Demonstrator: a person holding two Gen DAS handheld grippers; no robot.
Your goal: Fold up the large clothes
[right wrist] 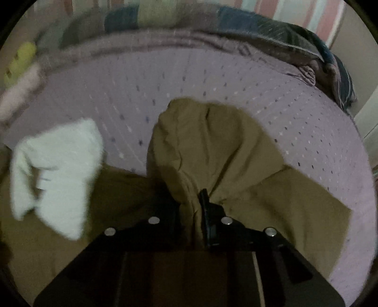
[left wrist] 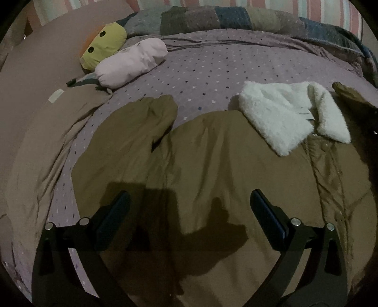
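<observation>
A large brown padded coat [left wrist: 212, 165] lies spread on the bed, with a white fleece collar [left wrist: 290, 113] at its upper right and one sleeve [left wrist: 146, 118] at the upper left. My left gripper [left wrist: 189, 207] is open and empty, hovering over the coat's body. In the right wrist view my right gripper [right wrist: 191, 207] is shut on the coat's other sleeve [right wrist: 212, 146] and holds it bunched and lifted above the bed. The white collar [right wrist: 56, 170] shows at the left of that view.
The bed has a lilac dotted sheet [left wrist: 200, 68] and a tan cover [left wrist: 35, 141] at the left. A yellow plush toy [left wrist: 104, 47] and a pink bolster [left wrist: 130, 62] lie at the back left. A patchwork quilt [left wrist: 212, 17] runs along the headboard.
</observation>
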